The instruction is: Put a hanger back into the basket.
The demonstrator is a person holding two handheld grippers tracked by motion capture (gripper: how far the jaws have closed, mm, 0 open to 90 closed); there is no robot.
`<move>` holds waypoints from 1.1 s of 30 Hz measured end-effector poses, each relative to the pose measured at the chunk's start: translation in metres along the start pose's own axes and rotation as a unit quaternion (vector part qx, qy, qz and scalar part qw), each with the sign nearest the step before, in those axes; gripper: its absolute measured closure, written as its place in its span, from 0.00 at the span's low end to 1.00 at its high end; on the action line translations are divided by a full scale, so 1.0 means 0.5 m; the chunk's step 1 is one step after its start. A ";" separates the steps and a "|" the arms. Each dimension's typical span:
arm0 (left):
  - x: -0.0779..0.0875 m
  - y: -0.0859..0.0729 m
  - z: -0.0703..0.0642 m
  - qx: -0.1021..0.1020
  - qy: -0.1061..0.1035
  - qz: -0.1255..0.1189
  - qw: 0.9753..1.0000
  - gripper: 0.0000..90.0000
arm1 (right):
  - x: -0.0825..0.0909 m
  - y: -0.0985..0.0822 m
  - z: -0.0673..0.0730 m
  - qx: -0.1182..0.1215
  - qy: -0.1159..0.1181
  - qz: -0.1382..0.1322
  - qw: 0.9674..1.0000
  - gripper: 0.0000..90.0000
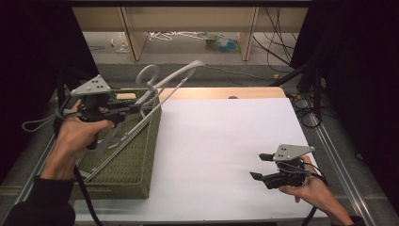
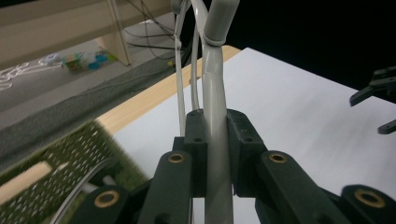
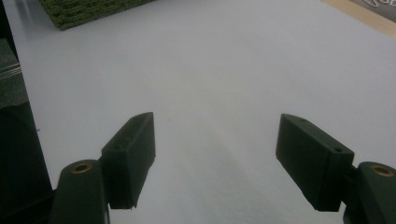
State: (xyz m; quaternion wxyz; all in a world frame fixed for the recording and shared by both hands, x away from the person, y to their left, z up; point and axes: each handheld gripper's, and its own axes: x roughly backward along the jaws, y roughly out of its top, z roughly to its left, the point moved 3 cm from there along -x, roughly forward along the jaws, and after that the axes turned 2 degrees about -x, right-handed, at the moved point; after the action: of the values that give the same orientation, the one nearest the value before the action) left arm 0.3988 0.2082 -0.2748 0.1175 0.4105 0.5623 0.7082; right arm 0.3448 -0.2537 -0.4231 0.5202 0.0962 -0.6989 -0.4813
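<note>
So the left gripper [image 1: 134, 107] is up over the green woven basket [image 1: 136, 160] at the left edge of the table, and its jaws are clamped tight on a grey plastic clothes hanger [image 1: 176, 75]. From the high view the hanger sticks out of the basket at a slant, its hook [image 1: 148, 75] curling up just past the gripper and its long arm reaching up and away toward the far side of the table. In the left gripper view you can see the grey bar of the hanger [image 2: 215, 116] squeezed right between the two black pads, running straight up out of the jaws, with thinner grey rods beside it. More pale hangers [image 1: 117, 141] lie slanted inside the basket underneath. The right gripper [image 1: 258, 165] is way over on the other side, low over the white table top [image 1: 221, 141] near the front right corner, well apart from the basket. Its jaws stand wide apart with nothing between them, and the right gripper view just has bare white surface between the pads [image 3: 130, 154]. A wooden strip [image 1: 221, 92] runs along the far edge of the white sheet.
</note>
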 end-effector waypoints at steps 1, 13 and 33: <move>0.000 0.000 0.000 0.000 0.000 0.000 1.000 0.88 | -0.001 -0.001 0.000 -0.001 0.001 0.000 1.000 0.32; 0.041 -0.114 0.094 0.030 0.037 0.009 0.999 0.88 | -0.005 -0.007 -0.008 -0.008 -0.001 -0.001 1.000 0.30; 0.086 -0.199 0.140 0.033 0.049 0.026 0.998 0.88 | -0.008 -0.011 -0.008 -0.010 -0.001 0.008 1.000 0.30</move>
State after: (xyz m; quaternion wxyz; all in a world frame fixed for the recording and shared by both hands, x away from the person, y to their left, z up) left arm 0.3921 0.3178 -0.3421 0.0580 0.3933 0.5798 0.7112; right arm 0.3480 -0.2561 -0.4301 0.5239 0.0850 -0.6954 -0.4844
